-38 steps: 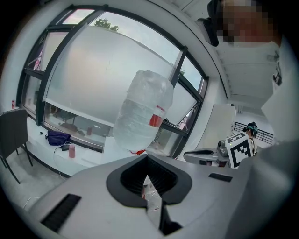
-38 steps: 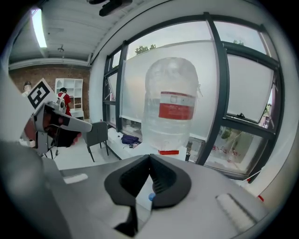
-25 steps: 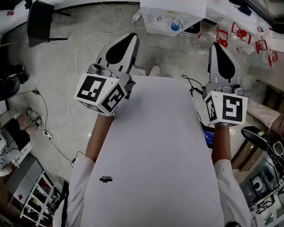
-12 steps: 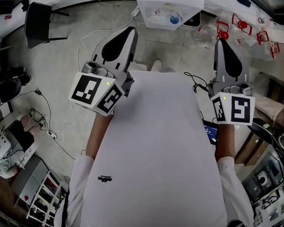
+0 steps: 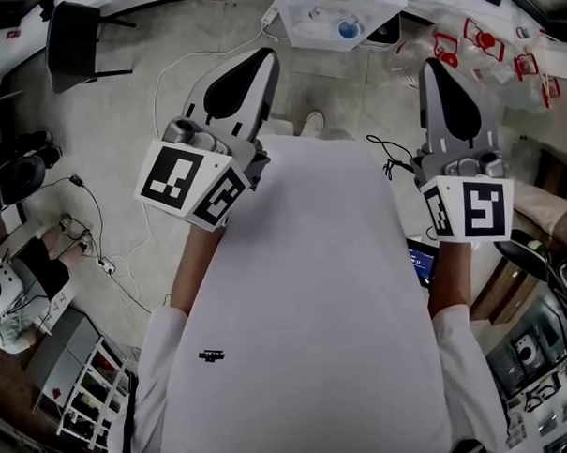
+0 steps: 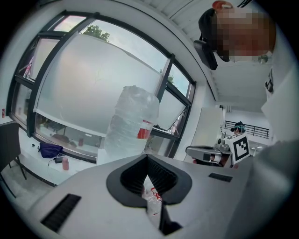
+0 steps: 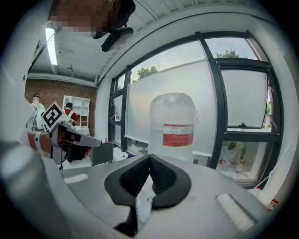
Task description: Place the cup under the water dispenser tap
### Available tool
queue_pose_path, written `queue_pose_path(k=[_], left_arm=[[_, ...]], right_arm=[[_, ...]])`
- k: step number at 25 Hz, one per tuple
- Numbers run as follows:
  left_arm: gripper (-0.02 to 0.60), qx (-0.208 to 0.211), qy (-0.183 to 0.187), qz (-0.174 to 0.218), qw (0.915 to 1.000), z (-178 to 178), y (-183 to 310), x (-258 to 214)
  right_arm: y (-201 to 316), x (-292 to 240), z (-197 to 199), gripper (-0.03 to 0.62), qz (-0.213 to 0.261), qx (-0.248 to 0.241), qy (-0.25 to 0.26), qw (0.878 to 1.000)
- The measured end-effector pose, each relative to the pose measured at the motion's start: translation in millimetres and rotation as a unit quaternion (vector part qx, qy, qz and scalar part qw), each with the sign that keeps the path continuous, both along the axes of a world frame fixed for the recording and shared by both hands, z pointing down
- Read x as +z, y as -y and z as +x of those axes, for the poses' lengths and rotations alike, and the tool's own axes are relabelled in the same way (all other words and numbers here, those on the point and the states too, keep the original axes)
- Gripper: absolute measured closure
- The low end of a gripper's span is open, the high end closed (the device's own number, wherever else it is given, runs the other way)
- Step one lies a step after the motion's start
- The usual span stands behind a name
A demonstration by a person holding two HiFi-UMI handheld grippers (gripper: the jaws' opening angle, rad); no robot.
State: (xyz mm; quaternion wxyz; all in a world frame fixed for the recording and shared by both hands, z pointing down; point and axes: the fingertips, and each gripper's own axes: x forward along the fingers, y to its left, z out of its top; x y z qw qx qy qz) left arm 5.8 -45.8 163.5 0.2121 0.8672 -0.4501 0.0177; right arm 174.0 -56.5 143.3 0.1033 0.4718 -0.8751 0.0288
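shirt: my white shirt (image 5: 317,307) filled the lower head view, with a forearm coming up either side of it.
left gripper: the left gripper (image 5: 262,65) was held out from my chest on the left, nose forward. Its jaws were together at the tips with nothing between them.
right gripper: the right gripper (image 5: 440,77) mirrored it on the right. Jaws were likewise pressed together and empty.
marker cubes: one cube (image 5: 191,184) and the other (image 5: 467,210) faced up toward the head camera.
why held so: my read is a carry posture. There was nothing in reach to grasp, so I kept both tools closed, level and aimed at the target.
floor: bare concrete (image 5: 146,159) lay between me and the machine, with a loose cable (image 5: 160,93) running across it.
water dispenser: the water dispenser (image 5: 335,12) sat straight ahead at the top edge of the head view, well apart from both grippers.
water bottle: a big clear water bottle (image 7: 172,123) with a red label stood upright, lined up above the right jaws in the right gripper view. That fits squaring up to the machine.
tap: I couldn't make it out.
cup: it showed in no view, neither held nor near the machine. I'd judge the task not started, and finding the cup comes first.
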Motion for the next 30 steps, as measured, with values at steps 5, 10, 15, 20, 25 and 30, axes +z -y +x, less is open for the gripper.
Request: queue_pose_path(k=[5,10,15,20,25,30], left_arm=[[0.575,0.002,-0.003,0.003,1.0000,1,-7,-3],[0.575,-0.001,-0.006,0.008,1.0000,0,-14,-4],[0.575,-0.004,-0.006,0.009,0.9999,-2,-21,-3],[0.575,-0.007,-0.007,0.009,0.9999,-2,-23,-2],[0.575,-0.009,-0.006,0.012,0.9999,-3,-26,-4],[0.575,-0.007,-0.005,0.013,0.9999,-4,-29,-6]], right_arm=[[-5,-5,-8,0.583,0.000,-0.013,0.010,1.000],[-14,-1,-14,0.583,-0.003,-0.019,0.009,1.000],[-19,9,-19,0.583,-0.015,-0.015,-0.009,1.000],[-20,14,-21,0.583,-0.031,-0.015,-0.005,0.999],[-21,11,-25,0.583,-0.028,-0.022,-0.002,0.999],[-24,8,-26,0.583,-0.023,-0.026,-0.003,0.999]])
